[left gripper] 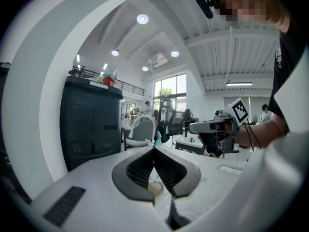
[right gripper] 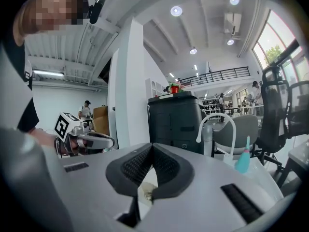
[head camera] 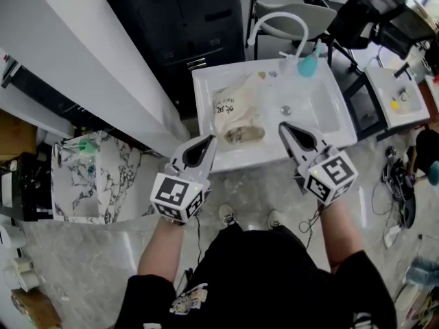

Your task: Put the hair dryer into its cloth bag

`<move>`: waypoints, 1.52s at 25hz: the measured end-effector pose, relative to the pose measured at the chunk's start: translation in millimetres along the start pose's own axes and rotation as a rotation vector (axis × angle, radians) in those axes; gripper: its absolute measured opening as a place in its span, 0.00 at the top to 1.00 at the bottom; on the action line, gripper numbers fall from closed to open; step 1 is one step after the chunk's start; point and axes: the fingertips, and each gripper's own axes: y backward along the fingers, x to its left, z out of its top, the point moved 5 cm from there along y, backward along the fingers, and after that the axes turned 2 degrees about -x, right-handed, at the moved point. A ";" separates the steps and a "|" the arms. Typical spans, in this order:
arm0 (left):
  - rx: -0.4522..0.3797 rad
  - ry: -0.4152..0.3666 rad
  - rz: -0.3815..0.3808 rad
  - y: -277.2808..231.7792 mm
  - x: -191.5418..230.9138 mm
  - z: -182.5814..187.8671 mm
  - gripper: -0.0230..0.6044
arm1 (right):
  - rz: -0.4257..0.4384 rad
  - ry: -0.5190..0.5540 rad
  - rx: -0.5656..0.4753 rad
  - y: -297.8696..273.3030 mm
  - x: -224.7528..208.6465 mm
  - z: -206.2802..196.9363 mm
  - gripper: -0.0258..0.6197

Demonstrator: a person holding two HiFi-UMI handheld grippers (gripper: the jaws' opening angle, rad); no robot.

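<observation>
A beige cloth bag (head camera: 231,108) with dark print lies in the white basin (head camera: 322,108), left of the drain. Its bulging mouth (head camera: 244,135) faces the basin's near rim, and a grey shape shows inside; the hair dryer itself is not plainly visible. My left gripper (head camera: 209,140) hovers at the near rim just left of the bag's mouth, jaws shut and empty. My right gripper (head camera: 283,127) is over the basin to the bag's right, also shut with nothing held. In the left gripper view the pads (left gripper: 145,166) meet at the tip; in the right gripper view the pads (right gripper: 164,166) also meet.
A white curved faucet (head camera: 278,20) and a teal bottle (head camera: 309,63) stand at the basin's far edge. A black cabinet (head camera: 185,19) is behind, a chair (head camera: 363,9) and a second small basin (head camera: 398,98) to the right, a marble counter (head camera: 103,177) to the left.
</observation>
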 end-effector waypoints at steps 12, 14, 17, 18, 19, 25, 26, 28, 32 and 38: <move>0.020 0.042 0.183 -25.1 -117.6 -20.1 0.96 | 0.193 -0.092 0.019 57.3 -51.0 -28.2 0.96; 0.020 0.049 0.213 -25.5 -137.5 -25.5 0.96 | 0.237 -0.096 0.023 66.2 -51.6 -31.9 0.96; 0.020 0.059 0.254 -25.9 -167.8 -31.4 0.96 | 0.301 -0.092 0.028 82.2 -51.6 -35.5 0.96; 0.020 0.062 0.267 -25.8 -176.8 -33.1 0.96 | 0.319 -0.092 0.029 87.3 -51.7 -36.3 0.96; 0.020 0.064 0.279 -25.3 -184.8 -34.7 0.96 | 0.334 -0.091 0.030 92.1 -51.6 -36.9 0.96; 0.020 0.067 0.329 -13.8 -217.7 -36.2 0.96 | 0.384 -0.088 0.033 115.7 -44.5 -37.8 0.96; 0.018 0.066 0.334 -11.8 -220.8 -35.8 0.96 | 0.388 -0.089 0.035 119.1 -43.3 -38.7 0.96; 0.015 0.064 0.342 -8.5 -225.0 -35.8 0.96 | 0.393 -0.092 0.036 125.4 -41.1 -40.2 0.96; 0.006 0.065 0.350 -5.0 -230.0 -35.8 0.96 | 0.394 -0.085 0.033 131.8 -38.4 -40.6 0.96; -0.001 0.058 0.346 -1.9 -234.6 -34.1 0.96 | 0.392 -0.078 0.035 137.7 -34.4 -40.1 0.96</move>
